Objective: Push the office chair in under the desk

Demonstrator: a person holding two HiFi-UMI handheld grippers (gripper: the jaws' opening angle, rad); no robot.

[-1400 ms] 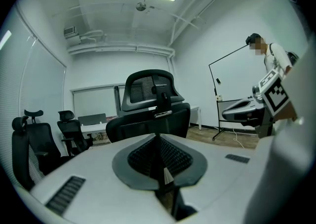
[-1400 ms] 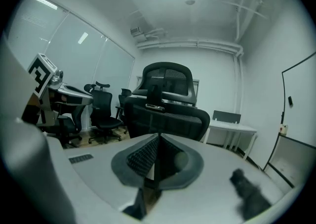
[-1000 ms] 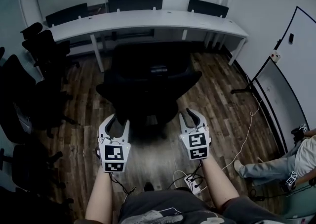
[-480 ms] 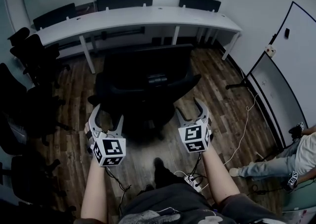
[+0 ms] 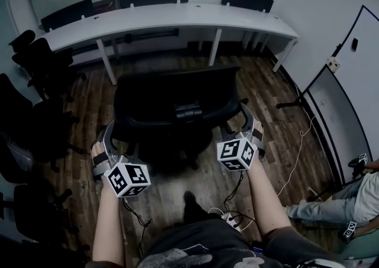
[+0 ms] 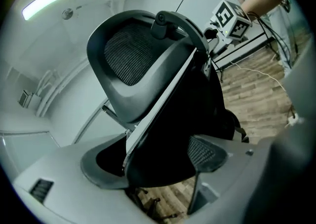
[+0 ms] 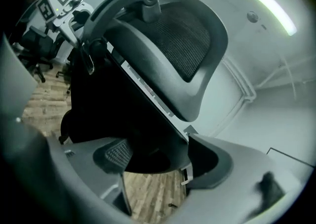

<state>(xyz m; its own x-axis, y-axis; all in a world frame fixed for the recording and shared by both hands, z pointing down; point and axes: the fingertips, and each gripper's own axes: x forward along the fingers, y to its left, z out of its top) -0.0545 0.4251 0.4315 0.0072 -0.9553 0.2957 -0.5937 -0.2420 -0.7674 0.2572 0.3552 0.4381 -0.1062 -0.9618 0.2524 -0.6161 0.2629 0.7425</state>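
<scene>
Short of the desk (image 5: 177, 17), where the office chair (image 5: 177, 116) is standing, I am bracketing its backrest (image 5: 169, 89): left gripper (image 5: 121, 139) and right gripper (image 5: 240, 122) jaws have just been opening wide, each straddling an edge unclamped, ready for pushing.

From the head view, the backrest of the office chair (image 5: 177, 98) hides its seat and most of its base, the dark chairs (image 5: 44, 63) left of it merge into shadow, and the picture's edge cuts off the person (image 5: 325, 209) seated to its right.
</scene>
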